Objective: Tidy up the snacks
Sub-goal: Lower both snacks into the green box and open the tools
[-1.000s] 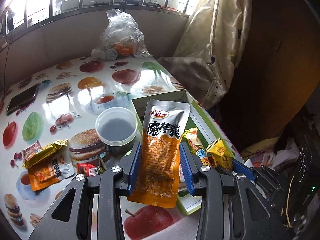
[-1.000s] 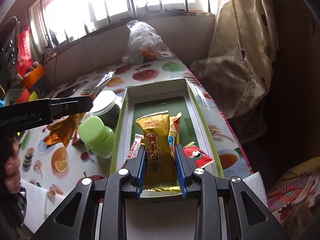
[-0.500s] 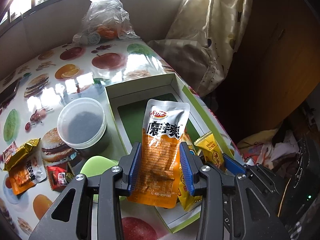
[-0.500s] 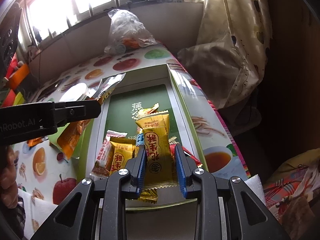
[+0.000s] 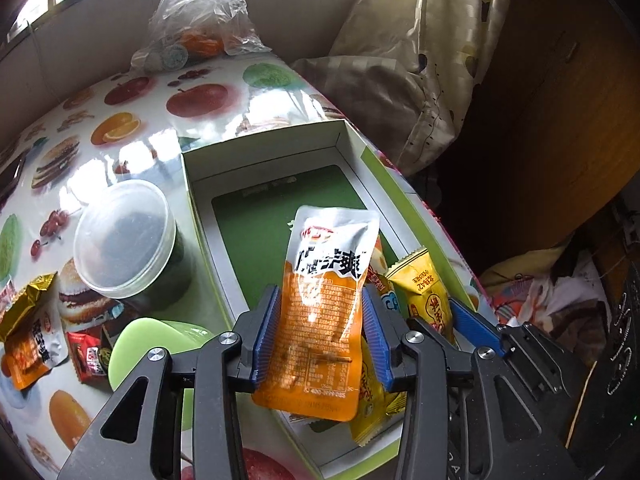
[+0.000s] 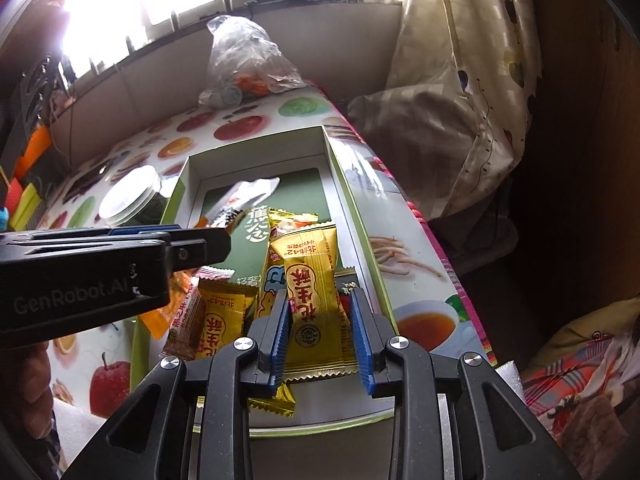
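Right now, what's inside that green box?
The green box holds several yellow candy packets, a red-and-white packet and a dark one, partly hidden. The near end sits behind the tongs, so anything lying there is covered. The far end shows bare green floor.

Your left gripper (image 5: 322,344) is a black plastic frame with triangular cut-outs; its fingers (image 5: 267,332) carry blue ribbed pads, and round silver screws sit at the pivots; your right gripper (image 6: 322,334) is built the same way, black with blue ribbed pads and silver screws; seen side-on from the right wrist, the left one's flank bears pale "GenRobot.AI" lettering.
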